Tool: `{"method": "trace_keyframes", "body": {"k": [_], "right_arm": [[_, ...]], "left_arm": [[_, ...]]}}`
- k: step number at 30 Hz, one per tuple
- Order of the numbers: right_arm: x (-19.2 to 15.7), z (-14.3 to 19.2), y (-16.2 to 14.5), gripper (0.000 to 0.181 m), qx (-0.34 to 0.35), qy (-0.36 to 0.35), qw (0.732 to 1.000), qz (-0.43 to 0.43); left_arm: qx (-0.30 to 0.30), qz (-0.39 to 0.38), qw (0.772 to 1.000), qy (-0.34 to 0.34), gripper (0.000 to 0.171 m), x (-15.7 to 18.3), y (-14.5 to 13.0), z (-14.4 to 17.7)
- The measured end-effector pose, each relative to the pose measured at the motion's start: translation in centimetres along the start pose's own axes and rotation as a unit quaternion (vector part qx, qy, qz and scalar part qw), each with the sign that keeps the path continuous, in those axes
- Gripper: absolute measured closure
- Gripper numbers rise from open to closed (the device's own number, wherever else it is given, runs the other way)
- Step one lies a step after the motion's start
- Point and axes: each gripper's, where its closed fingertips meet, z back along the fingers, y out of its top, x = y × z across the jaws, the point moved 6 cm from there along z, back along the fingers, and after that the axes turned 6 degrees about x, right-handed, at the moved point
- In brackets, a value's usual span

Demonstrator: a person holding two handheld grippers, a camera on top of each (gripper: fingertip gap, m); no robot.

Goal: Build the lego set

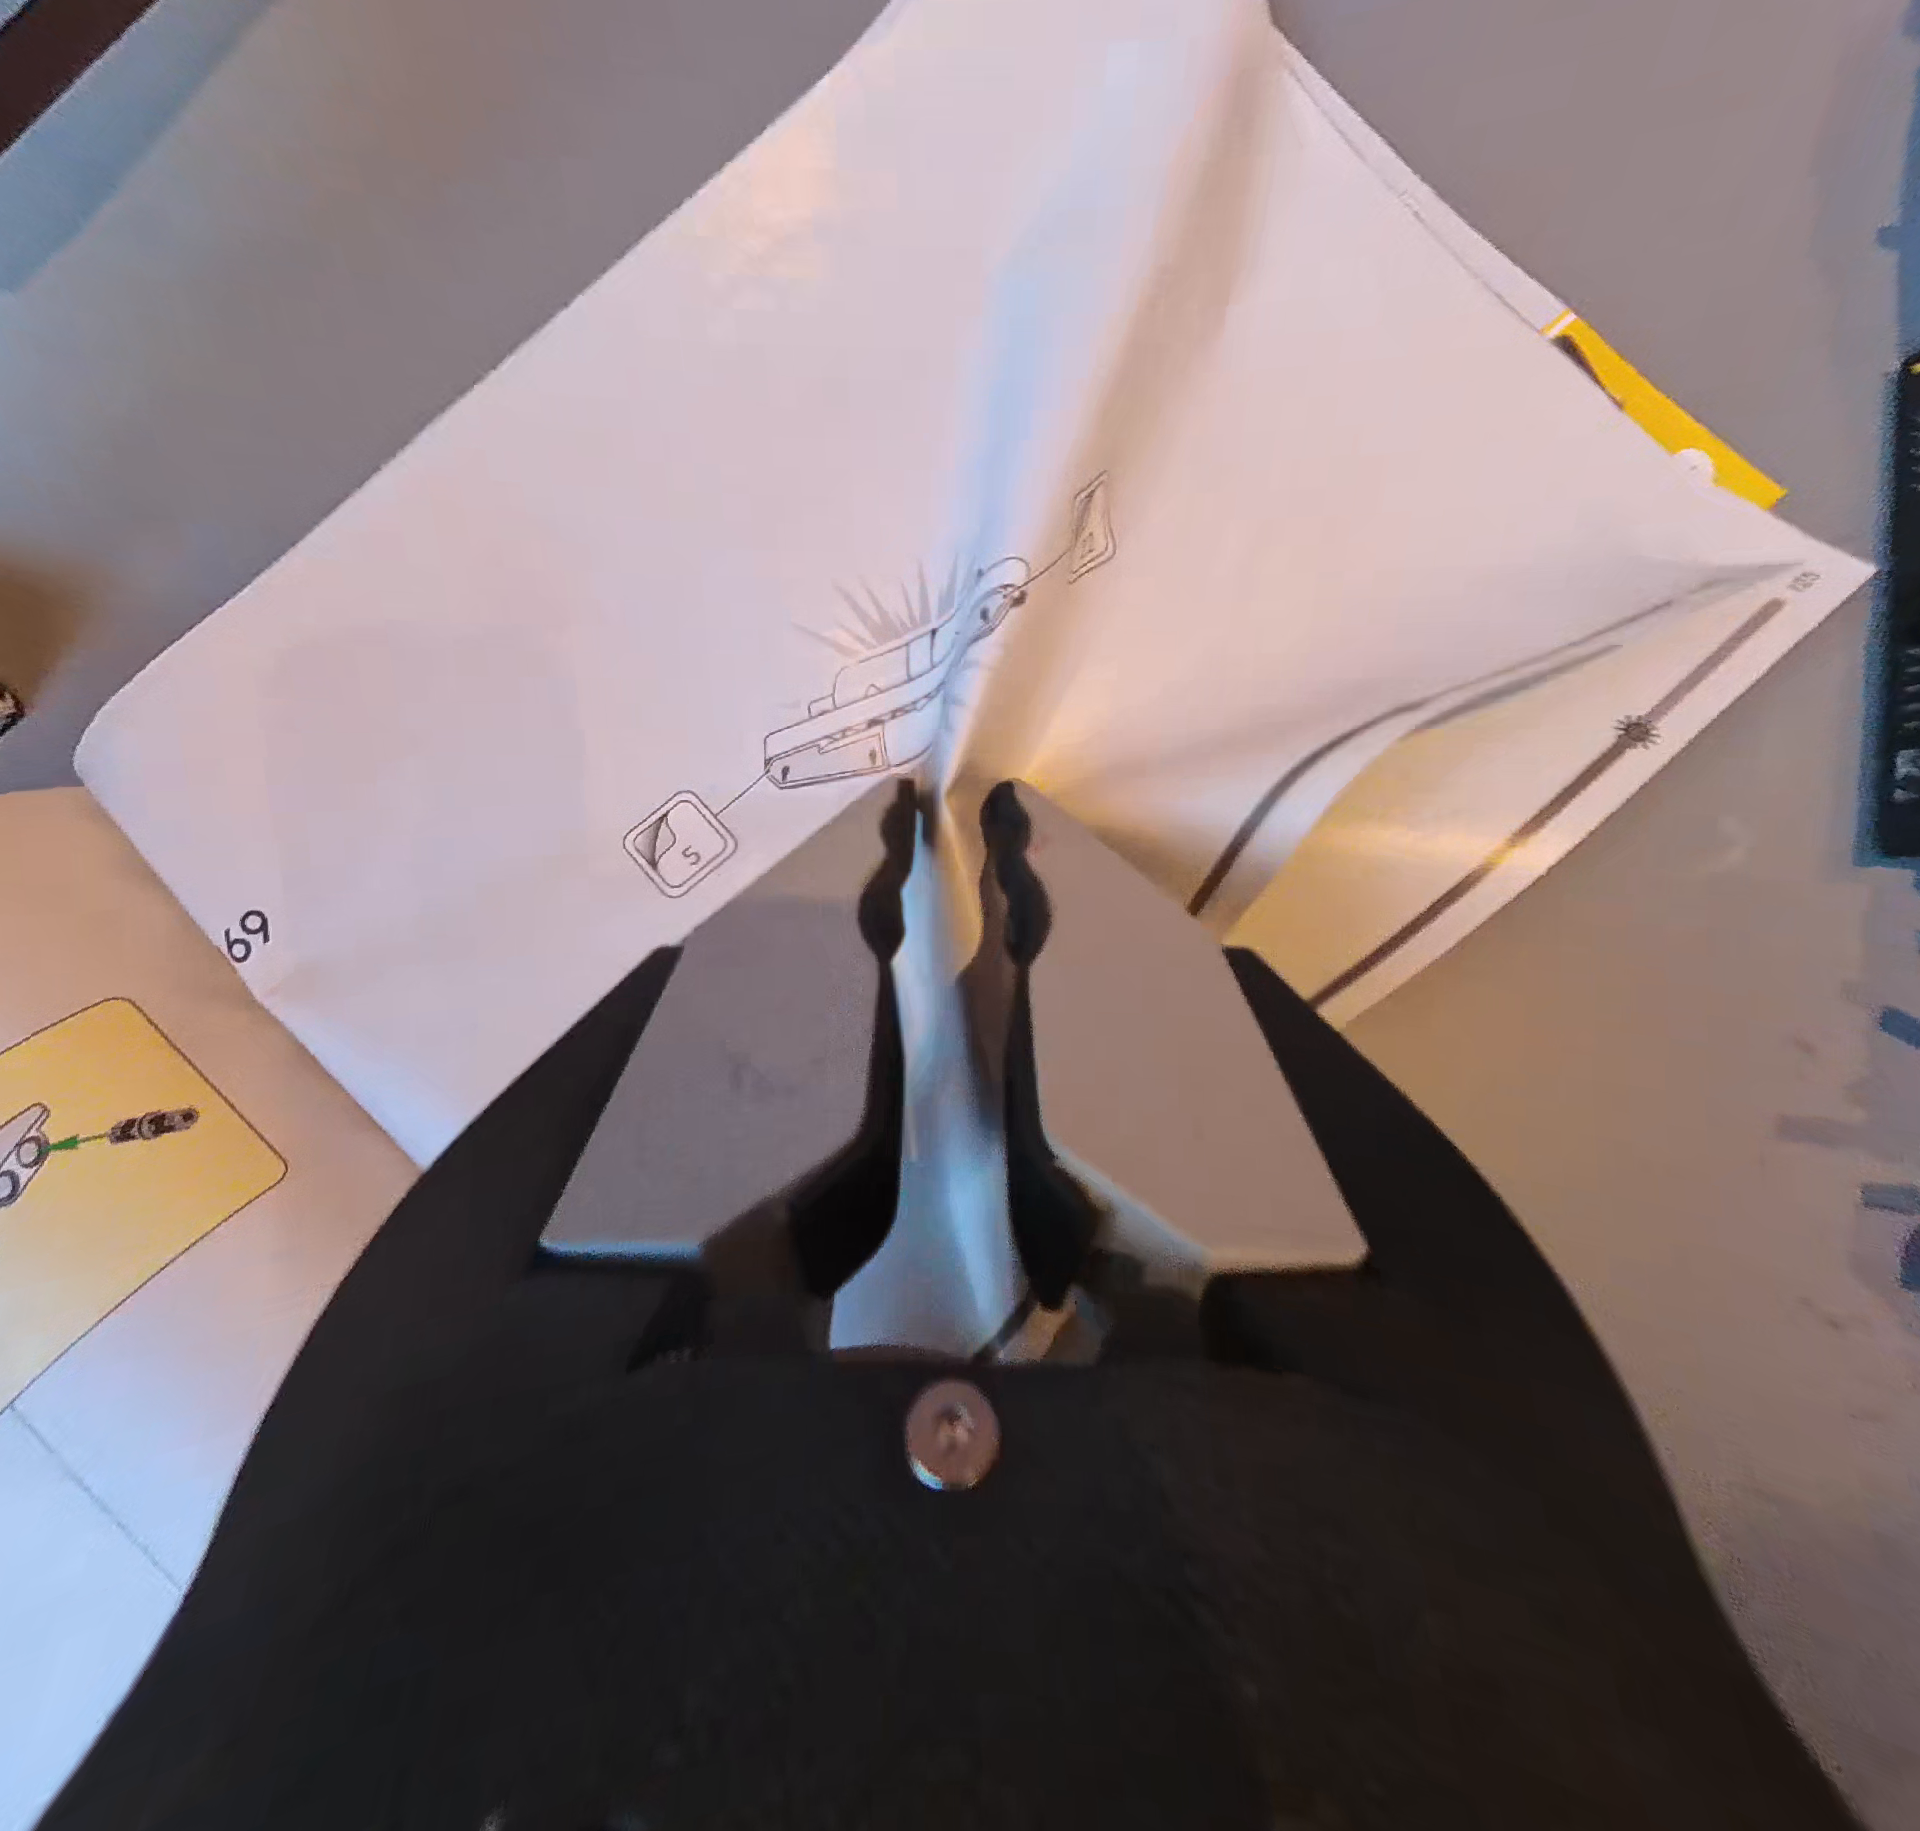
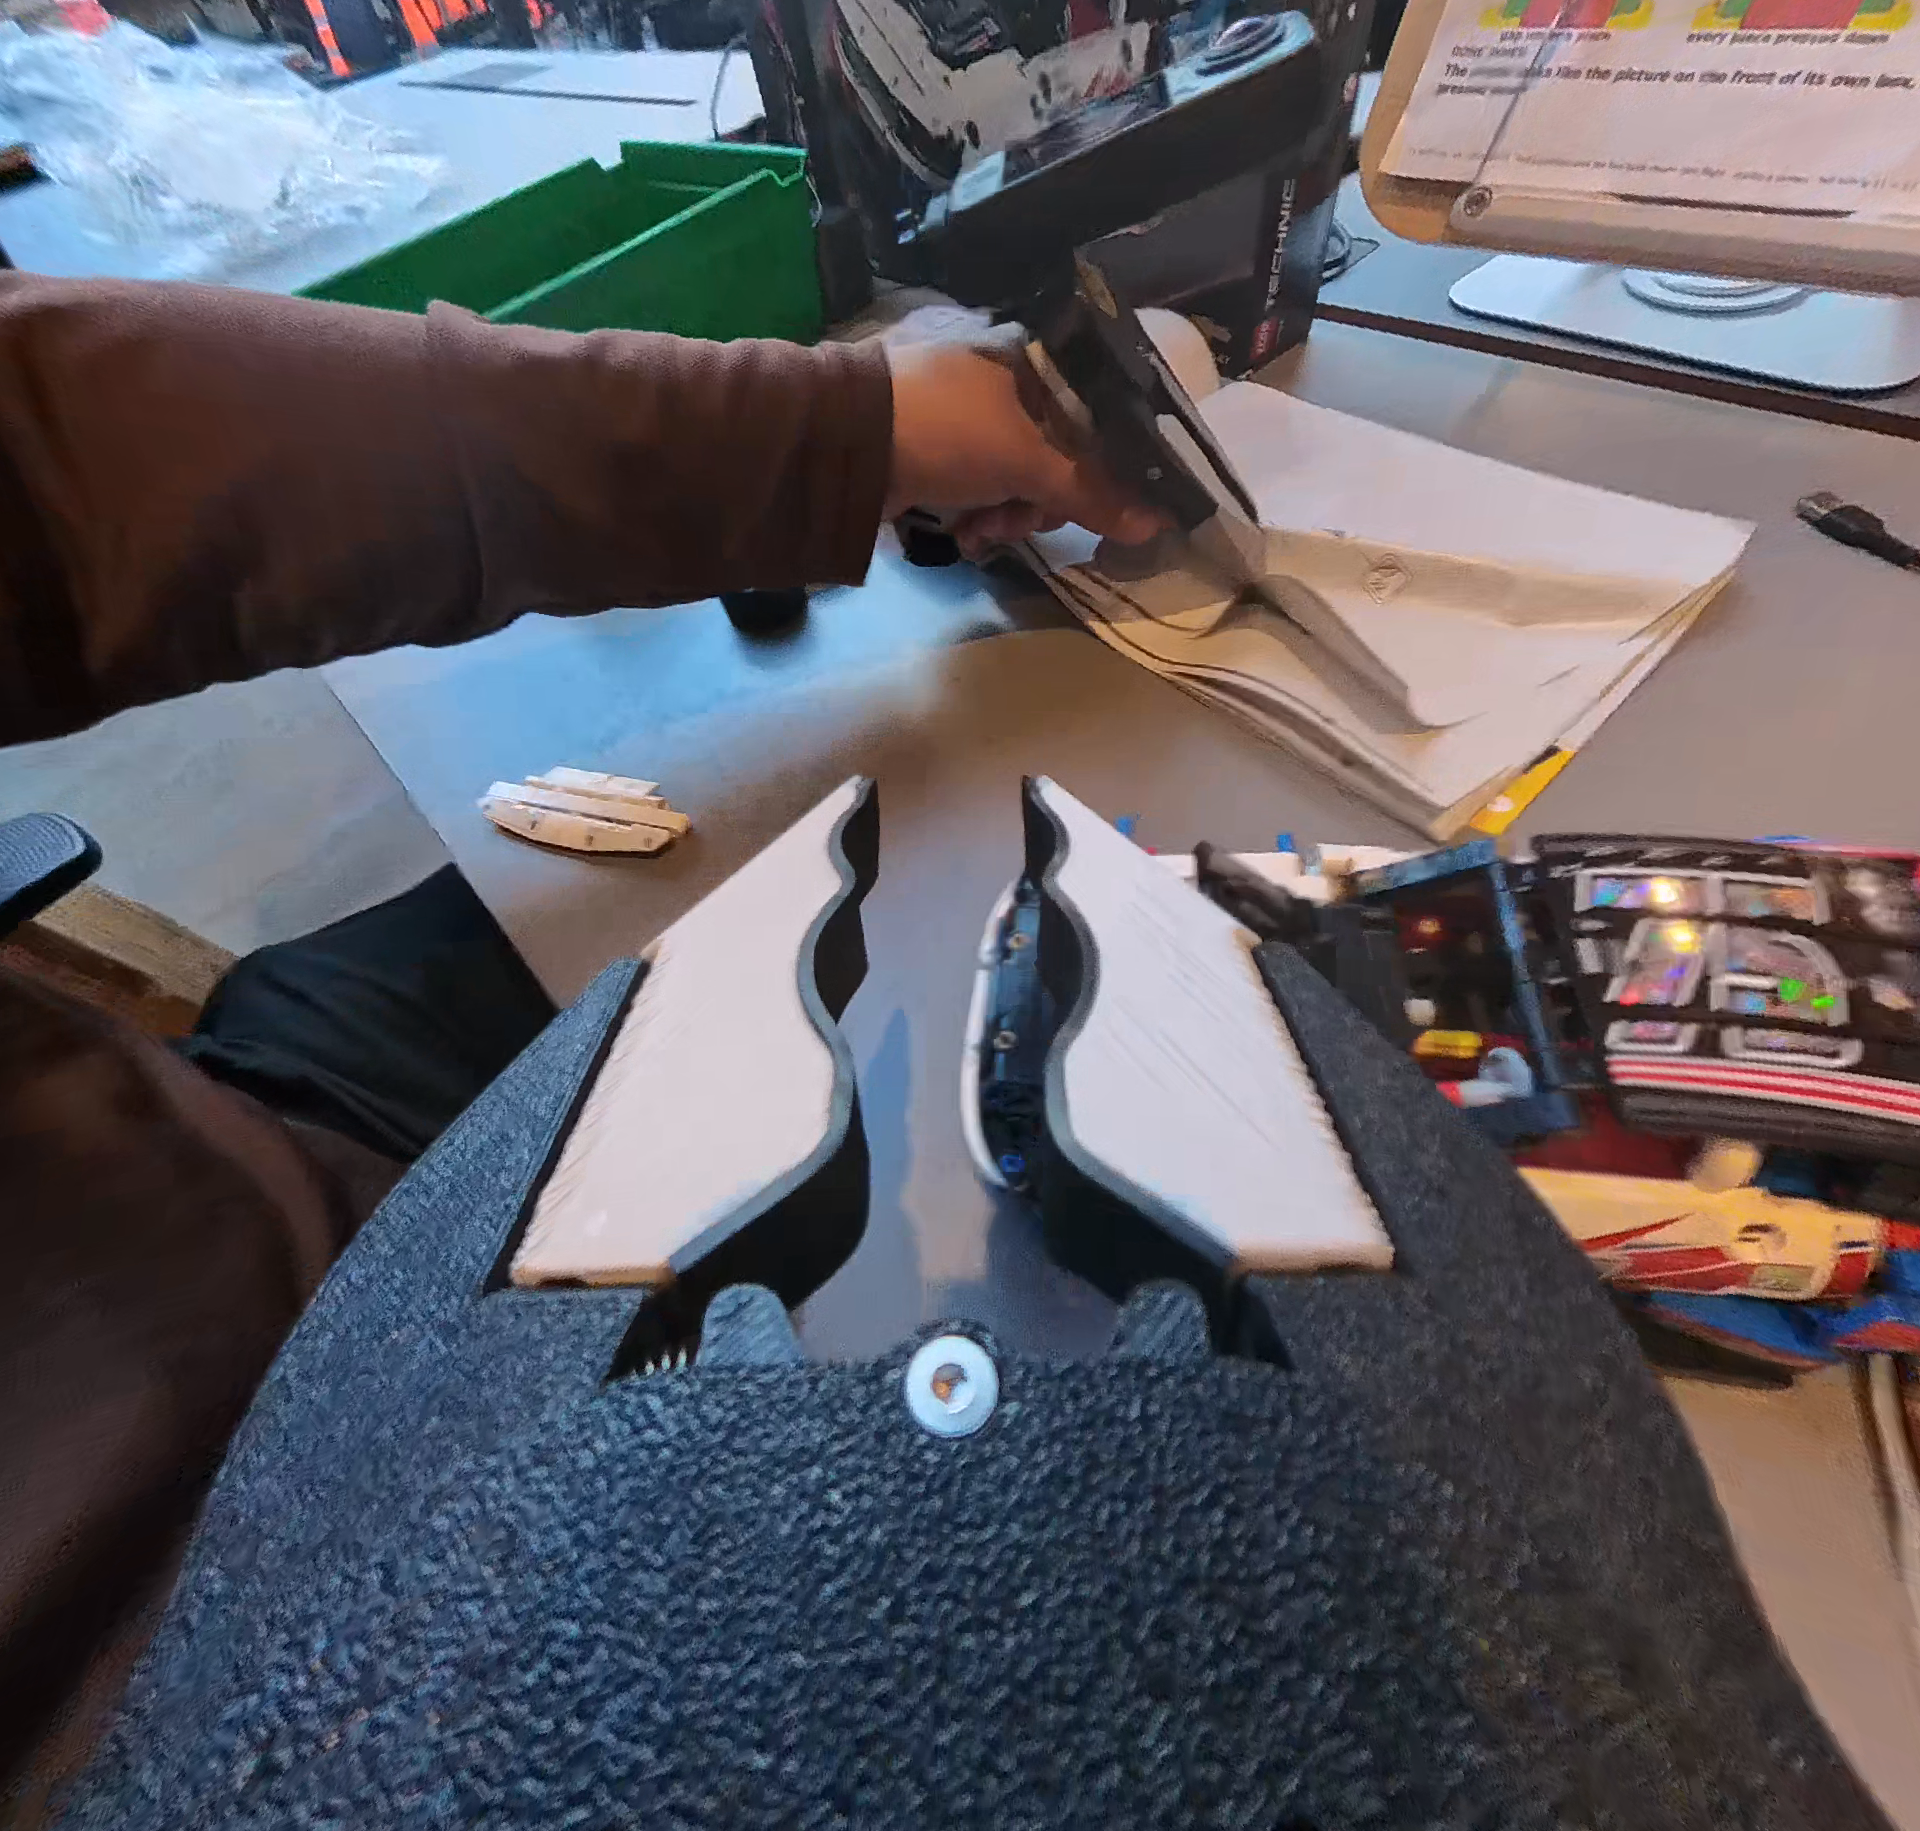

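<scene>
While the tabletop (image 2: pixel 1787 659) fills most of both views, the move in hand turns on the instruction booklet (image 1: pixel 790 451), which lies open across the middle of the left wrist view and in the upper right of the right wrist view. One booklet is in sight. Its spine runs from the lower centre of the left wrist view up toward the top, straight ahead of the left hand-held gripper (image 1: pixel 954 810). That one is pinched narrow on a single raised page (image 1: pixel 951 1137), the sheet standing on edge between its two fingers. The left is plainly the nearer to the booklet; the right hand-held gripper (image 2: pixel 951 805) hangs well apart, lower centre of its own view, jaws wide and holding nothing. Turning the page, I judge, means carrying the sheet sideways across the spine.

One partly built model (image 2: pixel 1455 1002) sits at the right edge, beside one sticker sheet (image 2: pixel 1745 971) touching its far side. One green bin (image 2: pixel 644 243) stands upper left. One small white assembly (image 2: pixel 582 813) lies alone left of centre, nearer the right hand-held gripper.
</scene>
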Motion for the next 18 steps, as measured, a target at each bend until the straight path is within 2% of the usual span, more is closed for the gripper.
{"method": "trace_keyframes", "body": {"k": [4,7,10,14,15,17,18], "right_arm": [[4.4,-1.5,1.9,0.152,-0.075,-0.034,0.995,0.048],[8.7,-5.2,3.0,0.145,-0.161,-0.056,0.980,0.105],[11.6,-10.4,2.3,0.136,-0.256,-0.058,0.950,0.171],[13.7,-16.2,0.2,0.135,-0.355,-0.073,0.891,0.272],[14.2,-17.2,-0.3,0.140,-0.373,-0.076,0.879,0.286],[14.5,-18.3,-0.8,0.181,-0.401,-0.072,0.860,0.307],[14.7,-18.5,-0.3,0.181,-0.400,-0.089,0.853,0.322]], "left_arm": [[-0.005,0.007,1.000,0.000,0.166,-0.3,0.1,-0.1],[0.004,0.029,0.999,-0.013,0.168,-0.6,0.0,0.0],[0.015,0.040,0.999,-0.021,0.168,-0.7,-0.2,0.0],[0.020,0.045,0.998,-0.028,0.168,-0.7,-0.2,0.0],[0.021,0.048,0.998,-0.032,0.168,-0.8,-0.2,0.0],[0.025,0.059,0.997,-0.049,0.160,-0.7,-0.3,0.2],[0.035,0.061,0.996,-0.055,0.154,-0.6,-0.3,0.6]]}}
